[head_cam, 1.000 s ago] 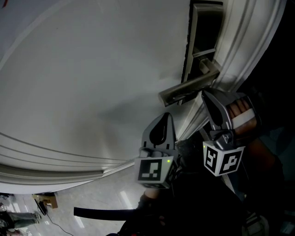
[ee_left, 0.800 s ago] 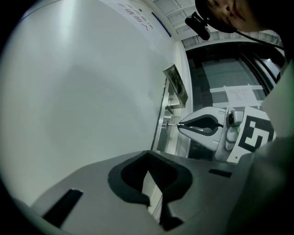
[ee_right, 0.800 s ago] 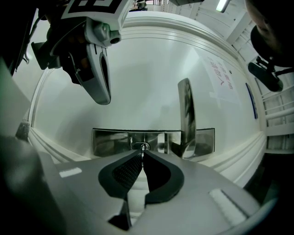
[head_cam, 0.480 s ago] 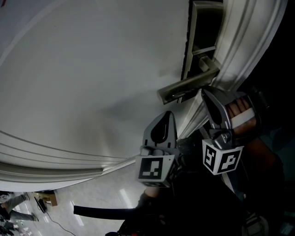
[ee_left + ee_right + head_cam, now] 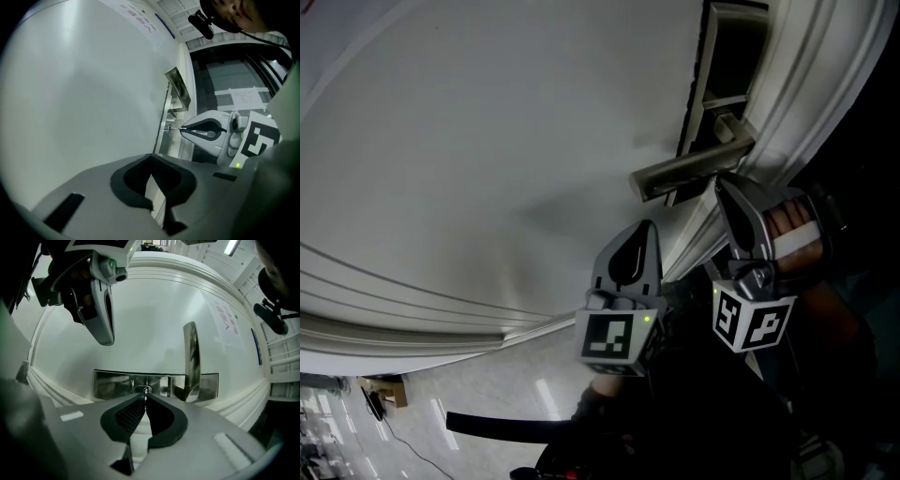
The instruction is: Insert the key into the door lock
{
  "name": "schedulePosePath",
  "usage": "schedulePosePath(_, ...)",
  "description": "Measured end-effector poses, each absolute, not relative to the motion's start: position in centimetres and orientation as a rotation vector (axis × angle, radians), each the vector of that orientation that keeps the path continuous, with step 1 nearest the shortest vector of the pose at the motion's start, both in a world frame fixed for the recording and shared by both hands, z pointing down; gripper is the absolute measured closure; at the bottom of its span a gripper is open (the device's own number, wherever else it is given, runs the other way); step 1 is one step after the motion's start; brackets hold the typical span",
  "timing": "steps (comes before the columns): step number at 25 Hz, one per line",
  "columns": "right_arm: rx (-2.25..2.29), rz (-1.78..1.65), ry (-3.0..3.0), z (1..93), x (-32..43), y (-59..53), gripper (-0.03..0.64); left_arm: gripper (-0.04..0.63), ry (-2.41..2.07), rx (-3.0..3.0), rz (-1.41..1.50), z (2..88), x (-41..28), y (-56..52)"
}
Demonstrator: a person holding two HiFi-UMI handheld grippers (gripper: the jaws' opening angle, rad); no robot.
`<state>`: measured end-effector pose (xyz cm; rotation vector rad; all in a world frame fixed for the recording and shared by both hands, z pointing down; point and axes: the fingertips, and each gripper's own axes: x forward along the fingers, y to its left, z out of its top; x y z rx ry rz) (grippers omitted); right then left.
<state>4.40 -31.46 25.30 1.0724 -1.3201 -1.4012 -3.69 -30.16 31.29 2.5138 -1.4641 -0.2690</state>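
Observation:
A white door (image 5: 487, 141) carries a metal lever handle (image 5: 689, 169) on a long steel lock plate (image 5: 112, 384). My right gripper (image 5: 145, 398) is shut on a thin key (image 5: 174, 128), whose tip is at the round keyhole (image 5: 146, 390), just left of the handle (image 5: 190, 357). How deep the key sits I cannot tell. In the head view the right gripper (image 5: 722, 187) points up under the handle. My left gripper (image 5: 649, 225) hangs beside it, off the door, shut with nothing between its jaws. From the right gripper view the left gripper (image 5: 107, 342) shows at the upper left.
Ridged door-frame moulding (image 5: 806, 84) runs along the right of the lock plate. A person's hand (image 5: 787, 220) grips the right tool. A paper notice (image 5: 227, 319) is stuck higher on the door. Shiny floor (image 5: 487, 403) shows at lower left.
The head view has drifted a little, so the handle sits slightly further right. Both grippers hold nearly the same places against the door.

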Motion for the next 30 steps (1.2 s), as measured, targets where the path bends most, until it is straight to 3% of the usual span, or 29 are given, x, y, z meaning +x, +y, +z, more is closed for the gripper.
schedulePosePath(30, 1.067, -1.4, -1.326, 25.11, 4.42, -31.53, 0.604, 0.595, -1.455, 2.55, -0.287, 30.28, -2.97, -29.73)
